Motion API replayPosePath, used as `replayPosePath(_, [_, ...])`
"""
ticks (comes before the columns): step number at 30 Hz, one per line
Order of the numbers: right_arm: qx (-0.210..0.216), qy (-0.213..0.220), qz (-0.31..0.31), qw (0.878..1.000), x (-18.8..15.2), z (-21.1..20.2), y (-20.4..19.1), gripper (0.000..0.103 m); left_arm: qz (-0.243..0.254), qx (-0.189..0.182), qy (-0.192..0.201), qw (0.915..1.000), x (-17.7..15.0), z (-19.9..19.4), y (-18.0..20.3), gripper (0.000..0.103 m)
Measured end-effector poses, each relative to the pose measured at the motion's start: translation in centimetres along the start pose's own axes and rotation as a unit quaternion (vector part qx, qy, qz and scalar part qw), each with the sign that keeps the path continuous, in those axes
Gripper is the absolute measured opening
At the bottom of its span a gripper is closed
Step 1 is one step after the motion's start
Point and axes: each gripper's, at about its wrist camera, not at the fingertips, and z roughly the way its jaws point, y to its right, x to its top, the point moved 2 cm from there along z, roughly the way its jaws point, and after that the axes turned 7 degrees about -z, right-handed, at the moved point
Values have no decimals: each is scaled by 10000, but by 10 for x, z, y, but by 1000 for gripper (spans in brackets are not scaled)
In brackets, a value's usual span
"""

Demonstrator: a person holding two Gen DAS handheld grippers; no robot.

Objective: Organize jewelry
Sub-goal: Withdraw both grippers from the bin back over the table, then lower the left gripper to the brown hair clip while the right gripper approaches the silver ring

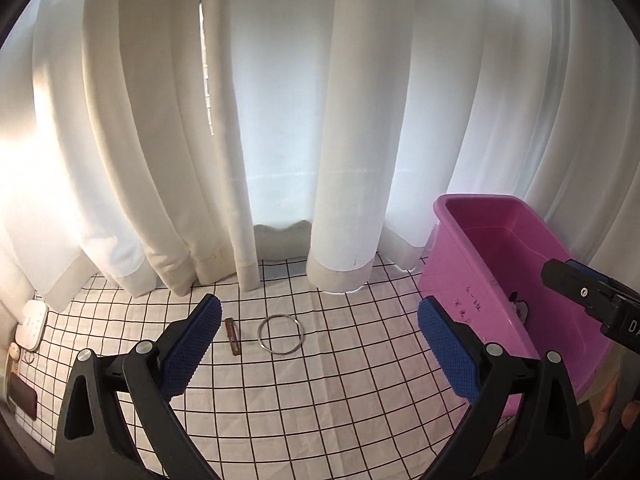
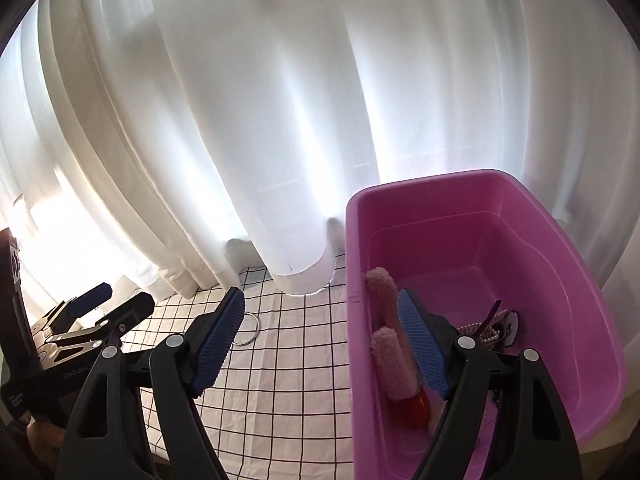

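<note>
Left wrist view: my left claw point(image 1: 319, 322) gapes wide, empty; thin silver metal ring point(image 1: 281, 335) lies between its tips, on checked cloth point(image 1: 320, 392).

Bright daylight through white curtains point(image 1: 280, 120), backlit scene. Strong warm glare at left edge in both views, curtain folds blown out there. Soft diffuse light on gridded cloth point(image 1: 320, 380), shadows faint. Pink bin point(image 2: 480, 240) glows translucent, interior evenly lit. Heavy fisheye bending: grid lines and curtain folds curve toward edges, dark vignette in corners. Right wrist view softer, curtain slightly blurred; left wrist view sharper.
</note>
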Motion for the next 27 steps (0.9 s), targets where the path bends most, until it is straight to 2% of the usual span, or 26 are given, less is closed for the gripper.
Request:
replayPosePath(6, [401,-268,-561,9973,-3,36,-67,76,-501,514,-301,9970,-23,19,-91,97])
replayPosePath(10, [586,-611,-647,9943,-17,80,-96,76,-679,685,-457,9943,-40,42,-127,97])
replayPosePath(18, [577,-1160,-847,9879,-58,178,-123,76,-439,801,-688,9934,-66,104,-151,97])
replayPosePath(23, [534,-1320,-1029,9844,-77,228,-130,76,-378,674,-908,9929,-76,147,-153,97])
replayPosePath(27, [529,-1437,-1018,9829,-85,260,-127,76,-206,753,-1021,9917,-81,175,-155,97])
